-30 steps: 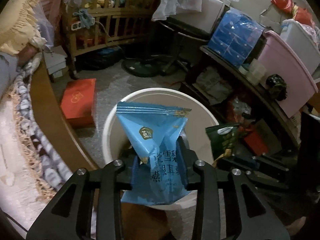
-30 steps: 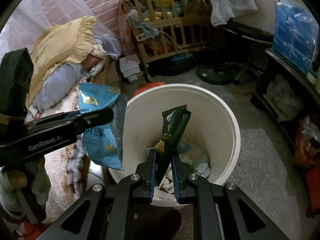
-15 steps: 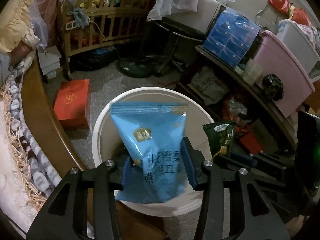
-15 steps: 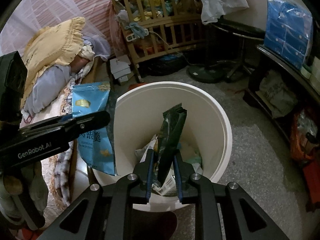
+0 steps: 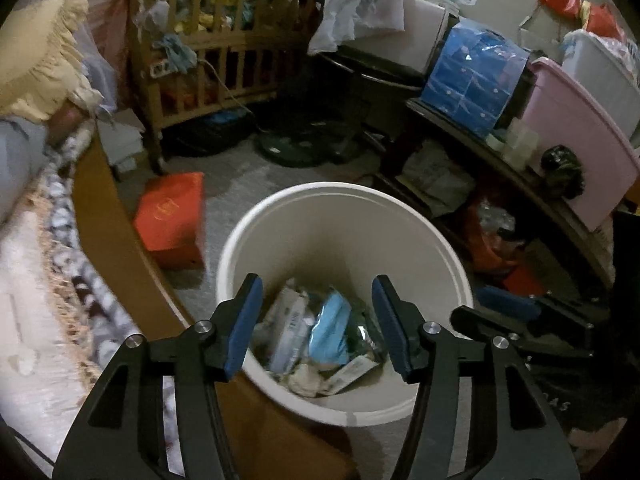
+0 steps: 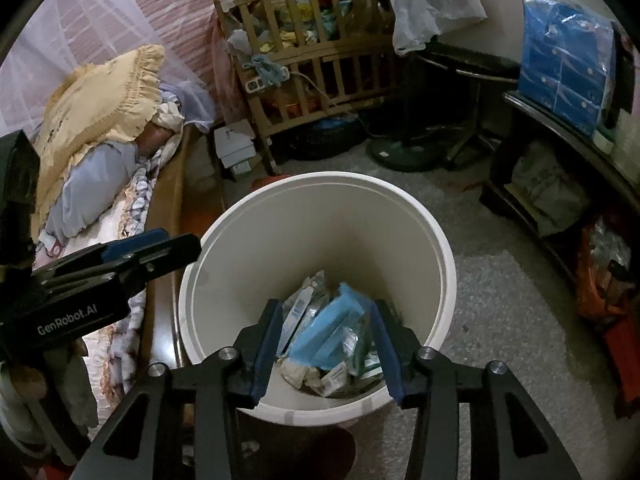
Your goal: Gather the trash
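A white bucket (image 5: 344, 200) (image 6: 320, 188) stands on the floor below both grippers, holding several wrappers. The blue snack bag (image 5: 330, 328) (image 6: 326, 330) lies inside on the pile, beside a dark green wrapper (image 6: 362, 346). My left gripper (image 5: 316, 320) hangs over the bucket's near rim, its jaws opening, nothing between them. My right gripper (image 6: 326, 344) is also above the bucket with jaws opening and empty. The left gripper's fingers (image 6: 152, 246) show at the bucket's left rim in the right wrist view; the right gripper's fingers (image 5: 504, 308) show at right in the left wrist view.
A wooden bed edge (image 5: 104, 216) with bedding and a yellow pillow (image 6: 100, 96) runs along the left. A red box (image 5: 172, 220) lies on the floor beside the bucket. A wooden crib (image 6: 312, 64) stands behind, and cluttered dark shelves (image 5: 520, 184) with a pink bin line the right.
Both grippers opened. The blue bag dropped from the left gripper and the dark green wrapper from the right one; both now lie in the bucket.
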Demonstrator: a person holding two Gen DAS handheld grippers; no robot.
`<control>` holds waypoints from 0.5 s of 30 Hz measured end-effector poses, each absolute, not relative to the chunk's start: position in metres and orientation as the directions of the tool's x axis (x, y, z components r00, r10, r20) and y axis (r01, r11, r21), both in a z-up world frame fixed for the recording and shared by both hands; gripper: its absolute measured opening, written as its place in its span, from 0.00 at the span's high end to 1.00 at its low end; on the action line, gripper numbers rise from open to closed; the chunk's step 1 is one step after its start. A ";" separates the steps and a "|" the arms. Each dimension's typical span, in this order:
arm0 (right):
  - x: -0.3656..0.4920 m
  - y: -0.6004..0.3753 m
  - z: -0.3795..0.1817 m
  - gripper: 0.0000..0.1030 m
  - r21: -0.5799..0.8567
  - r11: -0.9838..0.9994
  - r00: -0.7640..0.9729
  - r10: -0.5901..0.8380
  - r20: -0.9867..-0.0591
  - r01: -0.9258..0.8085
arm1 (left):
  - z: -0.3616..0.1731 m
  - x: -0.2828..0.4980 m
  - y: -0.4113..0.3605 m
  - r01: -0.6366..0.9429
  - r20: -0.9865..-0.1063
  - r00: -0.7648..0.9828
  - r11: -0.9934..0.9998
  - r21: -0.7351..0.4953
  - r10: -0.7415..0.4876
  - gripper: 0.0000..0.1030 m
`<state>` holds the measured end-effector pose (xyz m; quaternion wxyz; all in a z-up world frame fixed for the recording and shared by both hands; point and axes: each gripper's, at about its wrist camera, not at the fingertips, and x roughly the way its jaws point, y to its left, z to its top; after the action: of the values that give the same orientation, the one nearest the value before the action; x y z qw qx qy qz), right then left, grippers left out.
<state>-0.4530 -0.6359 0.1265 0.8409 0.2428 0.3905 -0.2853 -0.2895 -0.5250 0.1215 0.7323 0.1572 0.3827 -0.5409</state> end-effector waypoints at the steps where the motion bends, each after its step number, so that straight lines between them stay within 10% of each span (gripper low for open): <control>1: -0.454 -0.633 0.128 0.58 0.187 0.720 0.535 -0.291 -0.793 0.668 | 0.122 -0.291 -0.523 0.913 -0.731 0.135 0.371 -0.171 -0.669 0.46; 15: -0.467 -0.583 0.188 0.39 0.140 0.720 0.595 -0.429 -0.680 0.679 | 0.160 -0.308 -0.459 0.890 -0.660 0.285 0.447 -0.087 -0.696 0.46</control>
<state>-0.4667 -0.5826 0.1876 0.8710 0.1966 0.3187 -0.3180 -0.3081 -0.4592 0.1600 0.7871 0.1509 0.3225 -0.5037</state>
